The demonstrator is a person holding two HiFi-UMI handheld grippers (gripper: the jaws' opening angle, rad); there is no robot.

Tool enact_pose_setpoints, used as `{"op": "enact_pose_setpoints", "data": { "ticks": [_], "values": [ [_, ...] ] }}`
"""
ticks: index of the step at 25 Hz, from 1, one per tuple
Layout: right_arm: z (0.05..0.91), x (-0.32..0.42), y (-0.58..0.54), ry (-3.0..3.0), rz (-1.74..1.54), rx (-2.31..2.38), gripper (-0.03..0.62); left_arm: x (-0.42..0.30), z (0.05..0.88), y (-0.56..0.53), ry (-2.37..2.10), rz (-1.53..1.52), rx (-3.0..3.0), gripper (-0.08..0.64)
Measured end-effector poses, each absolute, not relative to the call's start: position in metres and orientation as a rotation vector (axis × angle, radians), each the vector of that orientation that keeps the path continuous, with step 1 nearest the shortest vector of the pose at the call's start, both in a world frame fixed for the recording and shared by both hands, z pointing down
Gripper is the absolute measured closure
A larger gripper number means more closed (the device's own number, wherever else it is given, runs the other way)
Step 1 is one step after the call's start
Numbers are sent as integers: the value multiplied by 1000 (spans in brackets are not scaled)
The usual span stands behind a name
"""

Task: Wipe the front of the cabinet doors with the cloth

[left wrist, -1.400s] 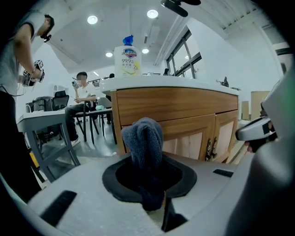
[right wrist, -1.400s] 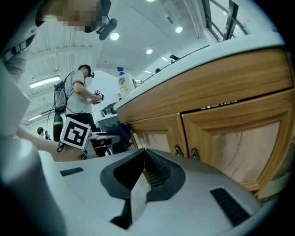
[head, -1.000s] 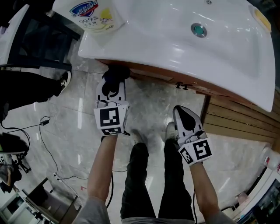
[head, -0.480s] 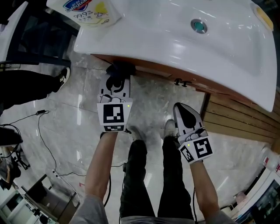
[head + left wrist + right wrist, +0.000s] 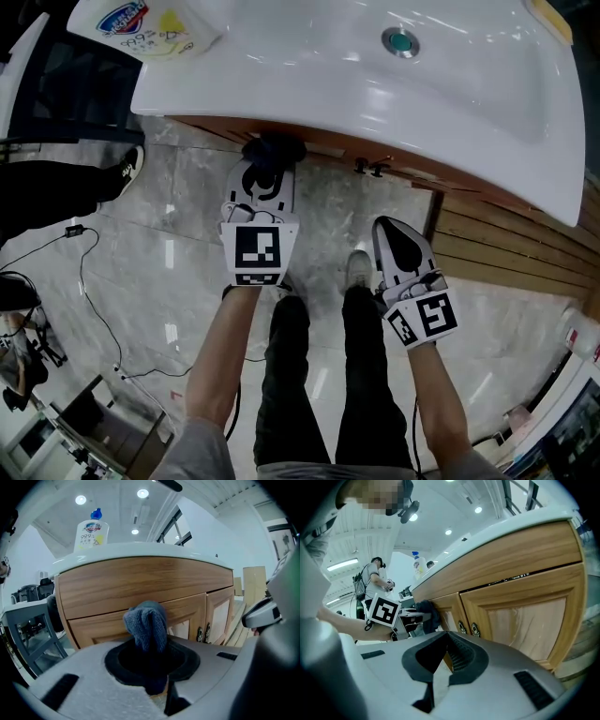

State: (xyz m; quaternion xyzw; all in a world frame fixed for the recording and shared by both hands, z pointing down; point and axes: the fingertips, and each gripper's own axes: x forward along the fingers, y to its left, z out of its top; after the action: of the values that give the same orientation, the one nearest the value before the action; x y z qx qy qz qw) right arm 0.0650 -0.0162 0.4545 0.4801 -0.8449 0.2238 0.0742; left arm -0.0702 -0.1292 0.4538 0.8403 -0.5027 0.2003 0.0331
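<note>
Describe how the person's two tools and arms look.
The left tool and right tool are pale grey, tapered shells with black pads. Each carries a white cube printed with black square markers. Grey short sleeves show at the shoulders; the forearms are bare.

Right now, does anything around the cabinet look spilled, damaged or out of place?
Nothing looks spilled or broken. The cabinet doors are shut and straight, the bottle stands upright on the countertop, and the cloth sits in the left gripper. Only the right door's panel shows pale streaks, perhaps smears, perhaps just grain.
</note>
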Motion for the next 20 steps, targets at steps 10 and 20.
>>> {"op": "enact_pose_setpoints", "data": {
  "ticks": [10, 20],
  "values": [
    [455, 91, -5, -2545, 693, 1456, 581, -22, 450, -117, -1490, 630, 2635, 486],
    [460, 115, 1, -2539, 711, 1473, 581, 29, 446, -103, -1406, 633, 2696, 486]
  ]
}}
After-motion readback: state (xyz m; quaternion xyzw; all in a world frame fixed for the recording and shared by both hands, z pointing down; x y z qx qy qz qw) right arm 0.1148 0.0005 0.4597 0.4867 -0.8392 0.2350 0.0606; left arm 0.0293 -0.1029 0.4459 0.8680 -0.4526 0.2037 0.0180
